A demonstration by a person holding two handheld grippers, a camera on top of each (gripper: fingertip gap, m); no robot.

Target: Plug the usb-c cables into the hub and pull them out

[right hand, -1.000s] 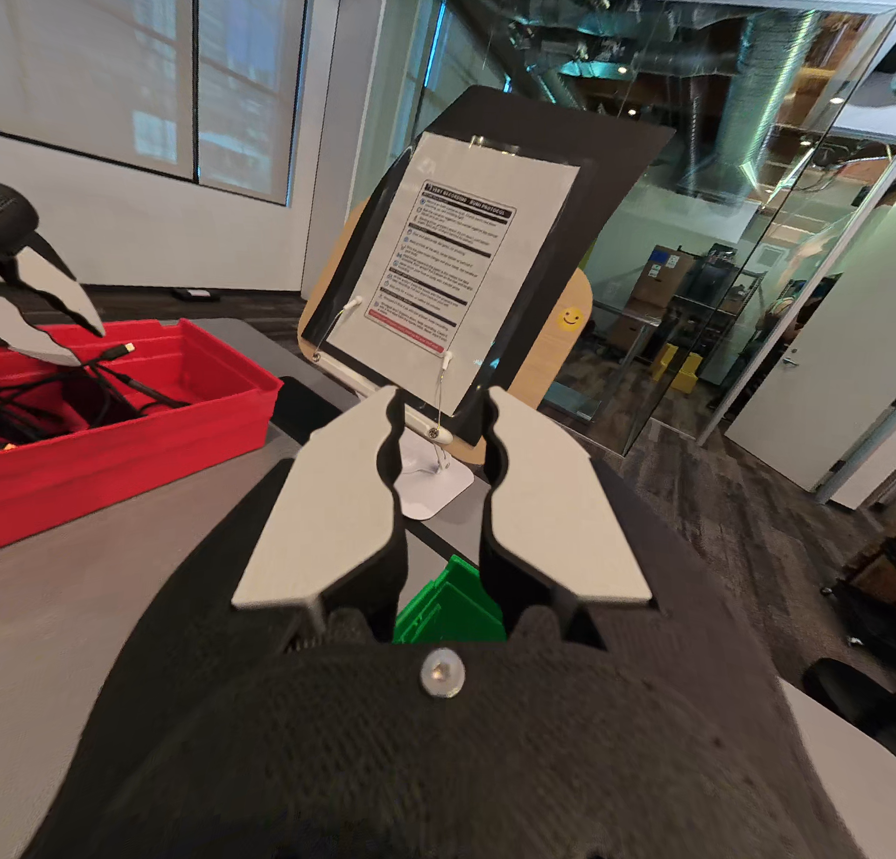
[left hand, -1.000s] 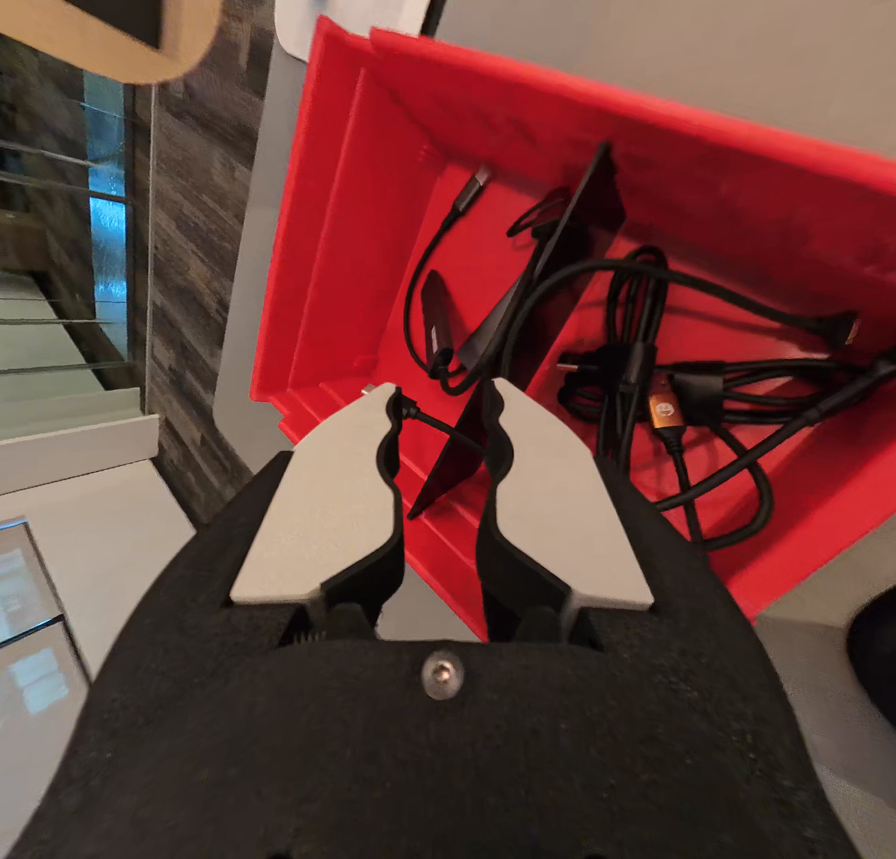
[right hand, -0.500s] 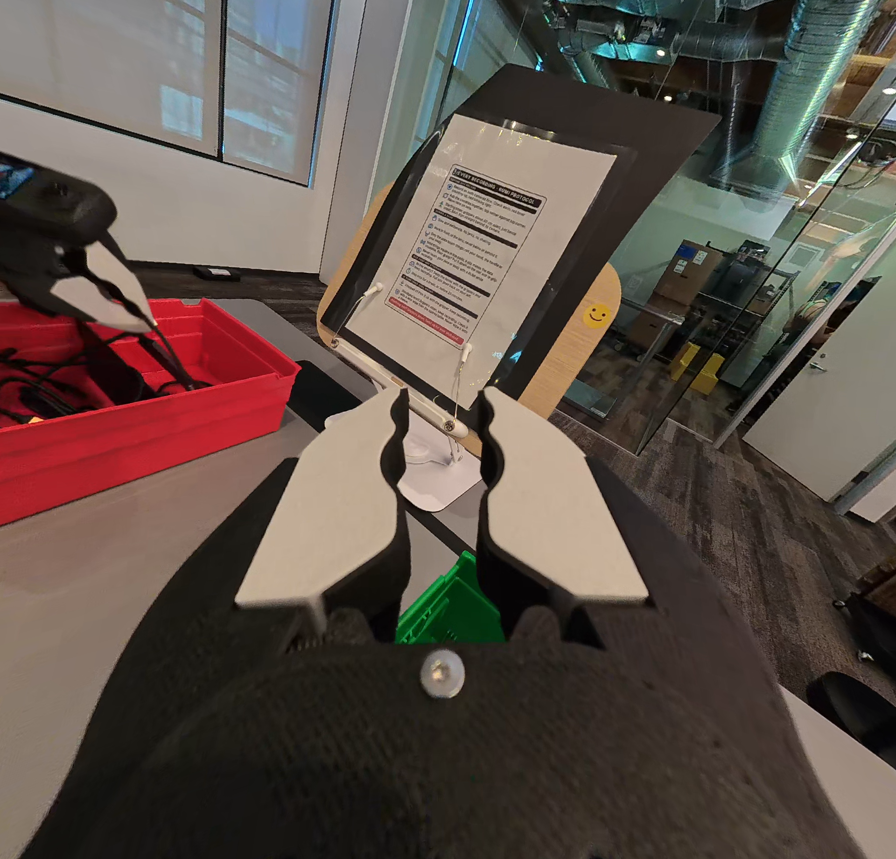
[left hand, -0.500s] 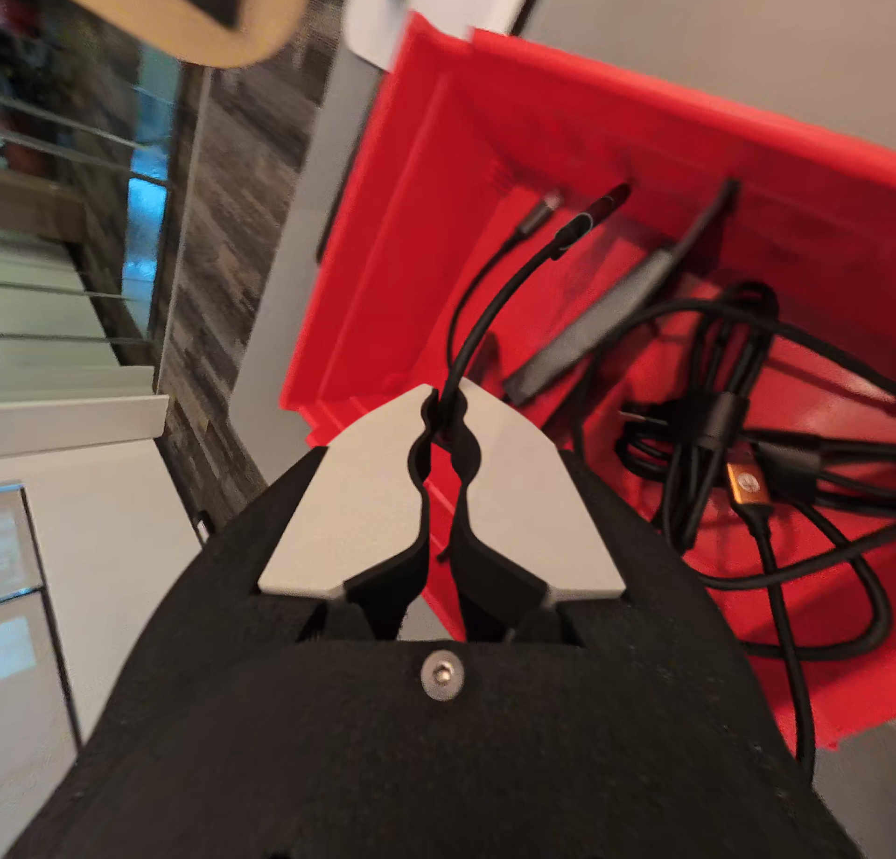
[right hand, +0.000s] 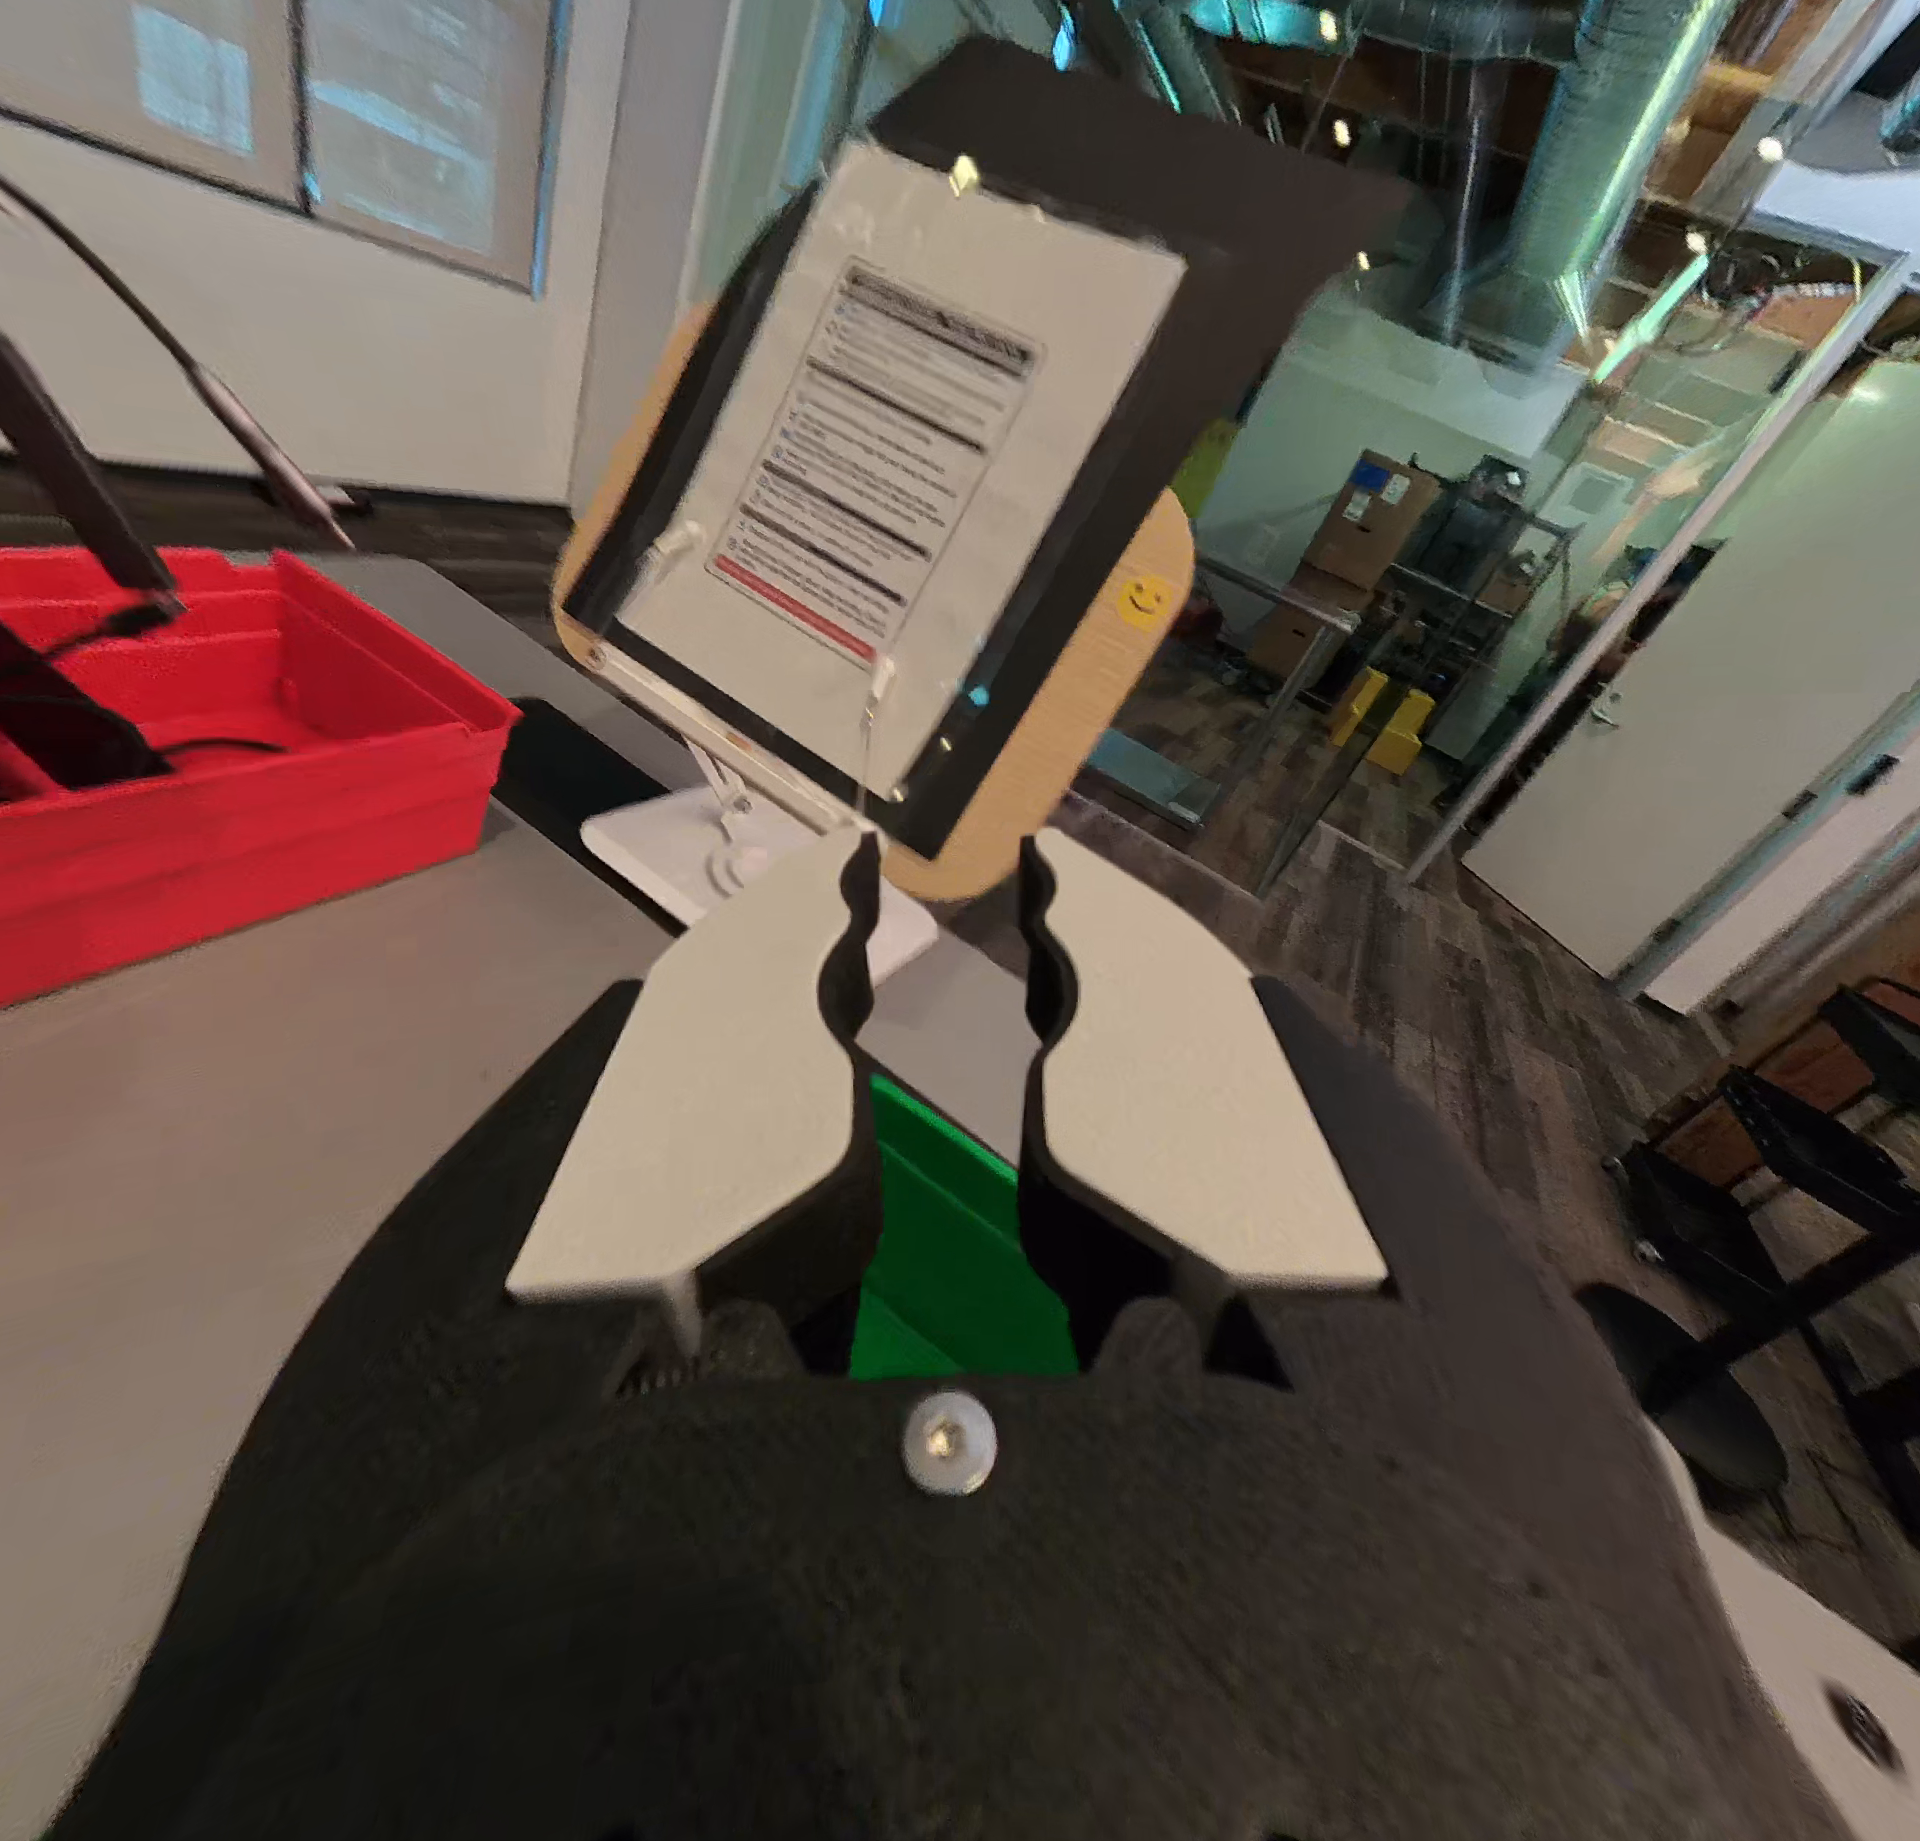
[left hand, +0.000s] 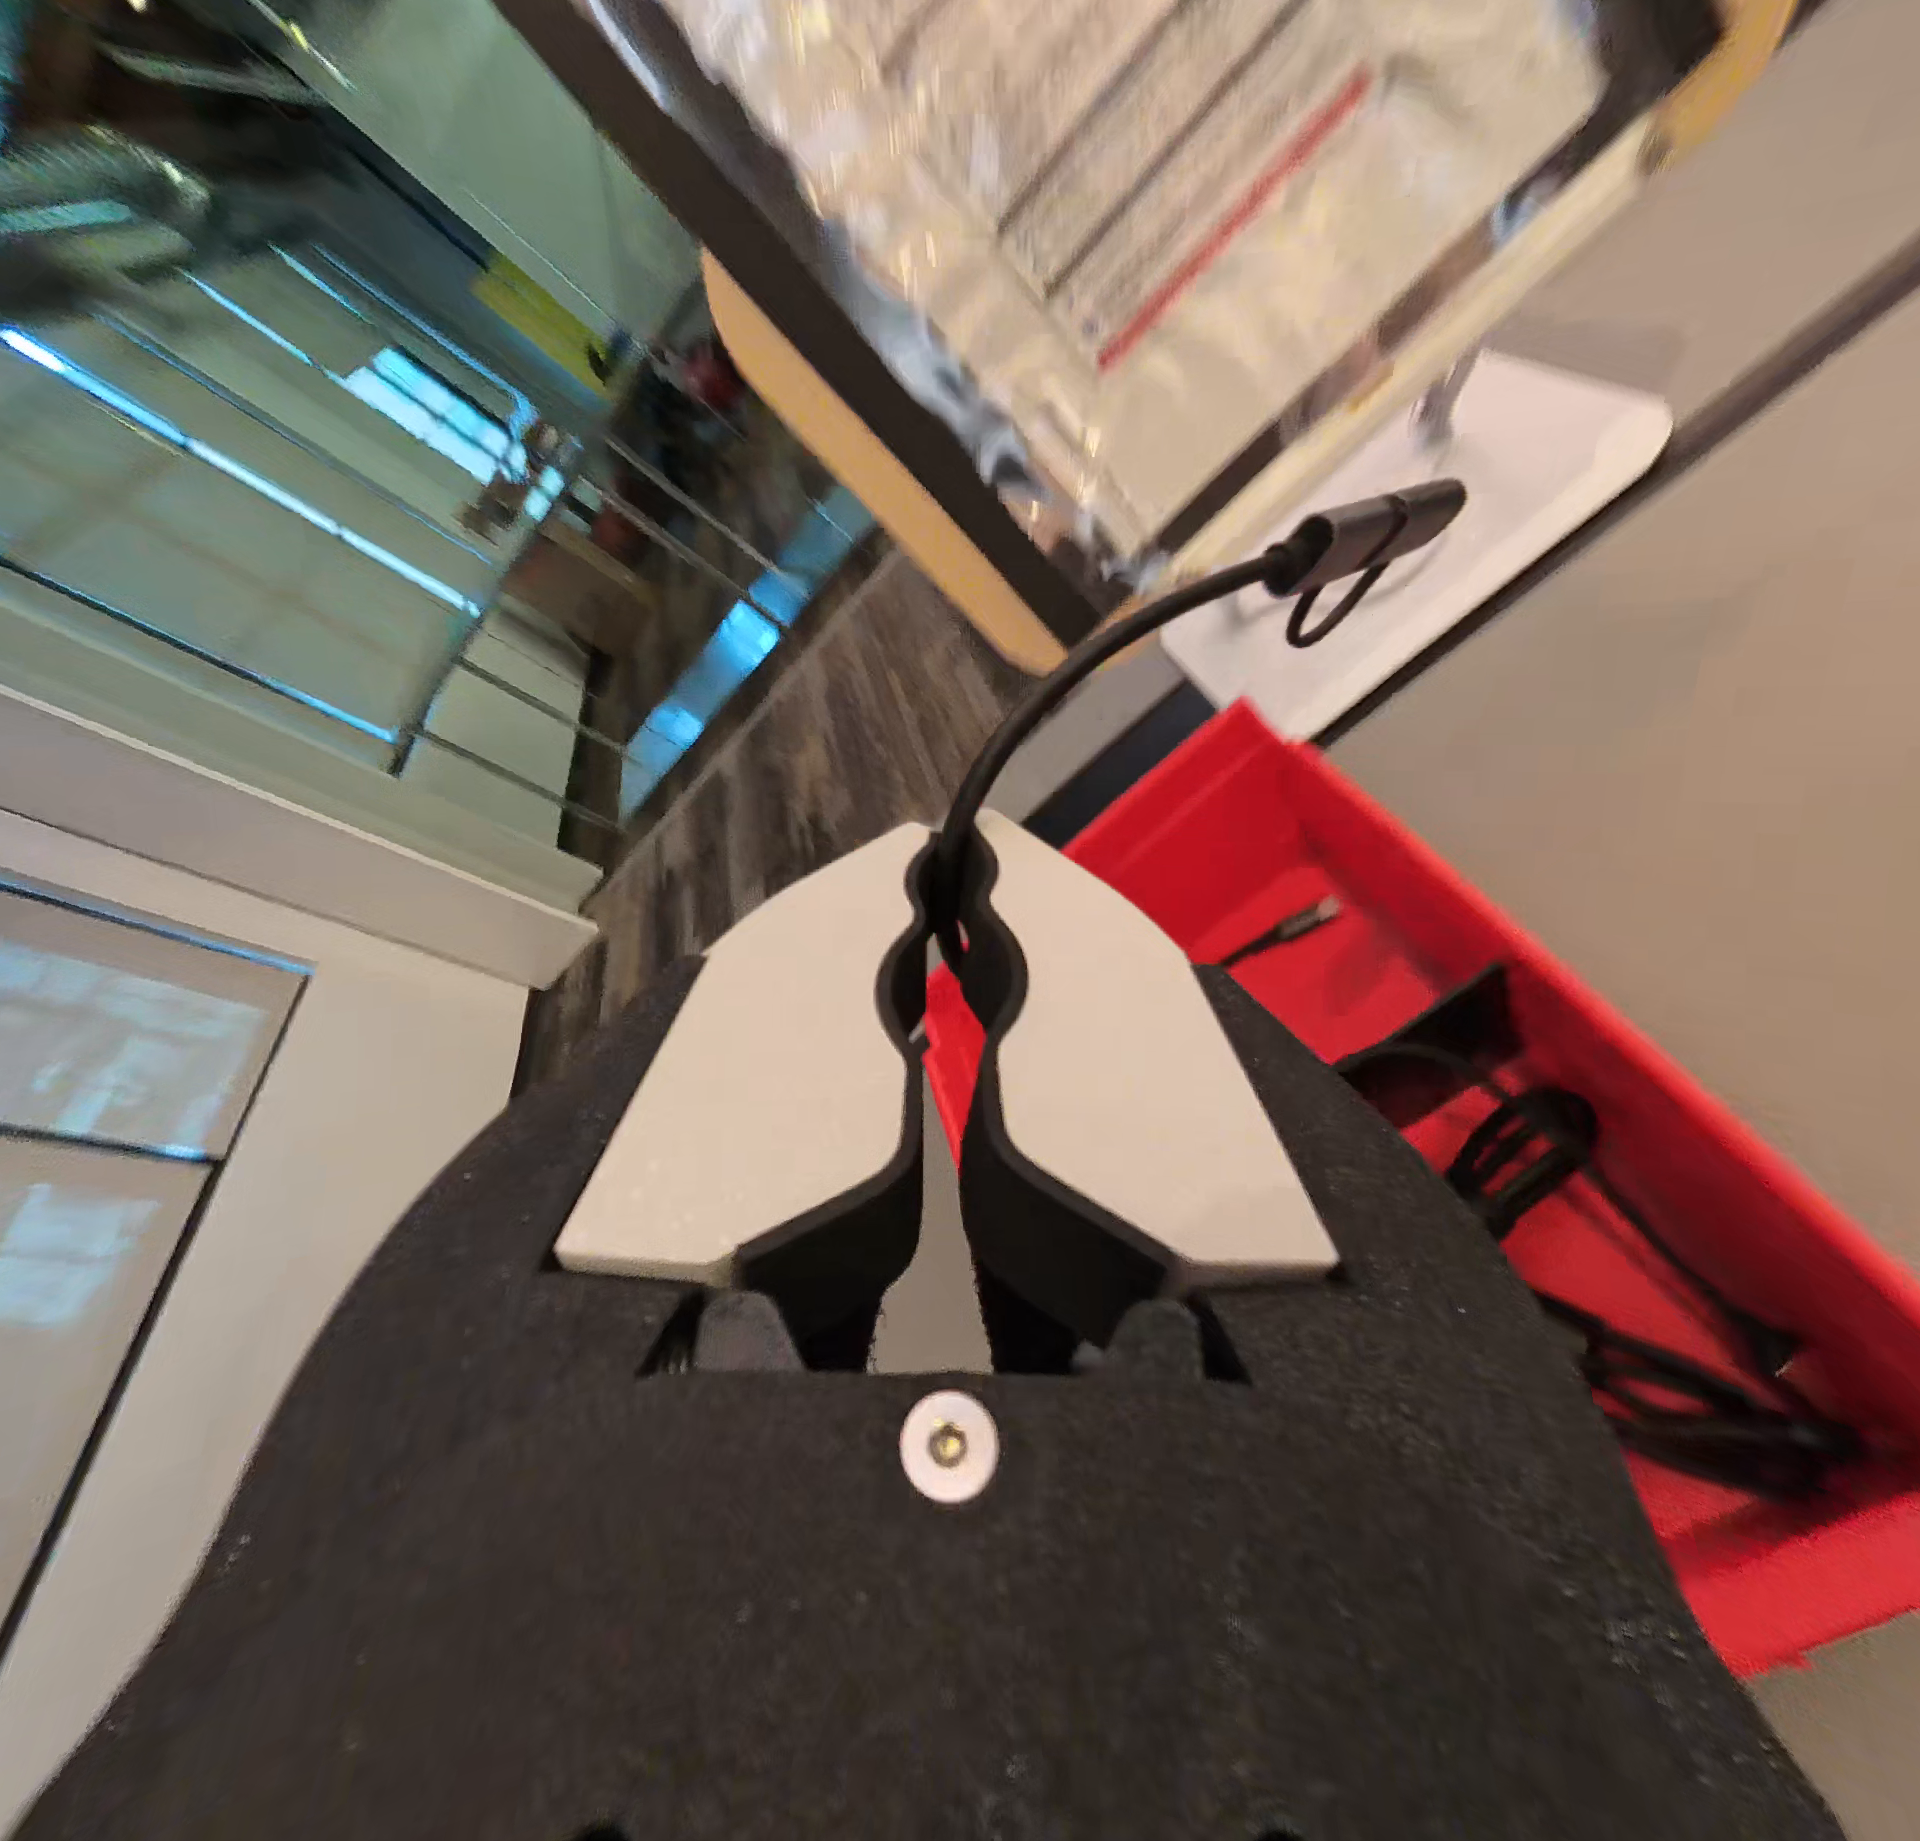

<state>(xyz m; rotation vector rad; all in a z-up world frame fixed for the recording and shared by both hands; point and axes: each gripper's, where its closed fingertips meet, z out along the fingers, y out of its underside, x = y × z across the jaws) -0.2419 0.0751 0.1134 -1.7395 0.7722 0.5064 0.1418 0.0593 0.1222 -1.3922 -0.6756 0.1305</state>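
One red plastic tray [right hand: 260, 815]; one green plastic bin [right hand: 956, 1261]; one clear acrylic sign stand [right hand: 883, 503]; one grey bench [right hand: 260, 1116].

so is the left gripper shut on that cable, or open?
Shut. The left gripper has its fingertips pinched around the thin black cable, whose plug hangs free above the red bin.

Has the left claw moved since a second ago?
Yes. The left claw, shut on the thin black cable, has lifted up out of the red plastic bin.
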